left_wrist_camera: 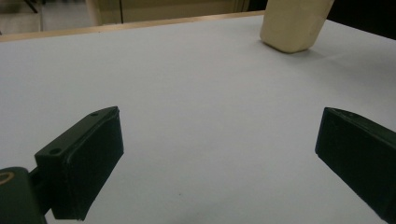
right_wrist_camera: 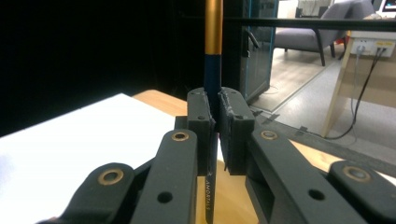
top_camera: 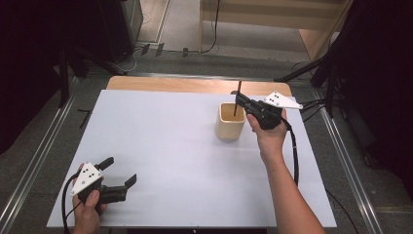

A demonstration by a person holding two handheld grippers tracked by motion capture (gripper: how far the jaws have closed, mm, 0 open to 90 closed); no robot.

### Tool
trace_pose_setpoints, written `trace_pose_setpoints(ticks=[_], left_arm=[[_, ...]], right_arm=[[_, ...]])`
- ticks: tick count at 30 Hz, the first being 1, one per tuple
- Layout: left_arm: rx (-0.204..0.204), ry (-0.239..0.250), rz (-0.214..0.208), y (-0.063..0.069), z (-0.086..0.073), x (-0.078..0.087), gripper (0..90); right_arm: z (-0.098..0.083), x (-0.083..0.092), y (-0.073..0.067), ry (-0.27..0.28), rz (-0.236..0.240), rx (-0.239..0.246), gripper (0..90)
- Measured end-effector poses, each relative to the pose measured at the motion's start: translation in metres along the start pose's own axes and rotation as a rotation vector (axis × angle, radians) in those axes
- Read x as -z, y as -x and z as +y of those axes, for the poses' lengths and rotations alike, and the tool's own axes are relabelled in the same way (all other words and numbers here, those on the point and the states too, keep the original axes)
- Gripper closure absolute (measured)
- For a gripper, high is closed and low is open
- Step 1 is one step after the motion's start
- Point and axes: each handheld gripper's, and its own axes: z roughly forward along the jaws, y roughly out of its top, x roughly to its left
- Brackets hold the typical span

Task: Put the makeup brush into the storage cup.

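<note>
High view: right gripper (top_camera: pixel 239 101) clamped on a thin dark pen (top_camera: pixel 237 97), held upright, lower end dipping into the mouth of a cream cup (top_camera: pixel 230 127). Cup standing on the white table (top_camera: pixel 165 141), right of middle, toward the far edge. Left gripper (top_camera: pixel 119 171) at the near left corner, jaws spread wide, nothing between them, well apart from the cup.

Left gripper view: two black jaws far apart over bare white table (left_wrist_camera: pixel 201 93); cup (left_wrist_camera: pixel 294 25) ahead at upper right, well apart.

Right gripper view: jaws pressed onto the pen (right_wrist_camera: pixel 213 56), dark blue shaft with a gold band above the pads, upright between them; lower part running down behind the jaws, faint lettering on it.
</note>
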Motion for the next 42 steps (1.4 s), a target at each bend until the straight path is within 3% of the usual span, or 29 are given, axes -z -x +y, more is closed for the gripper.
trace_pose_setpoints(ticks=[13, 25, 31, 37, 42], left_arm=[[0.001, 0.003, -0.001, 0.000, 0.000, 0.000, 1.9], [-0.004, -0.002, 0.001, 0.002, 0.000, 0.000, 1.9], [-0.007, -0.005, 0.001, 0.002, 0.000, -0.001, 1.9], [-0.006, -0.003, 0.001, 0.002, -0.001, 0.000, 1.9], [-0.003, 0.000, 0.002, 0.002, -0.001, 0.000, 1.9]], right_arm=[[-0.028, -0.002, 0.002, -0.046, -0.034, -0.037, 84.9], [-0.043, -0.004, -0.003, -0.123, -0.075, 0.003, 84.8], [-0.046, -0.004, -0.004, -0.138, -0.071, 0.009, 84.6], [-0.045, -0.005, -0.009, -0.130, -0.067, 0.008, 74.9], [-0.040, -0.001, -0.015, -0.121, -0.090, 0.020, 58.4]])
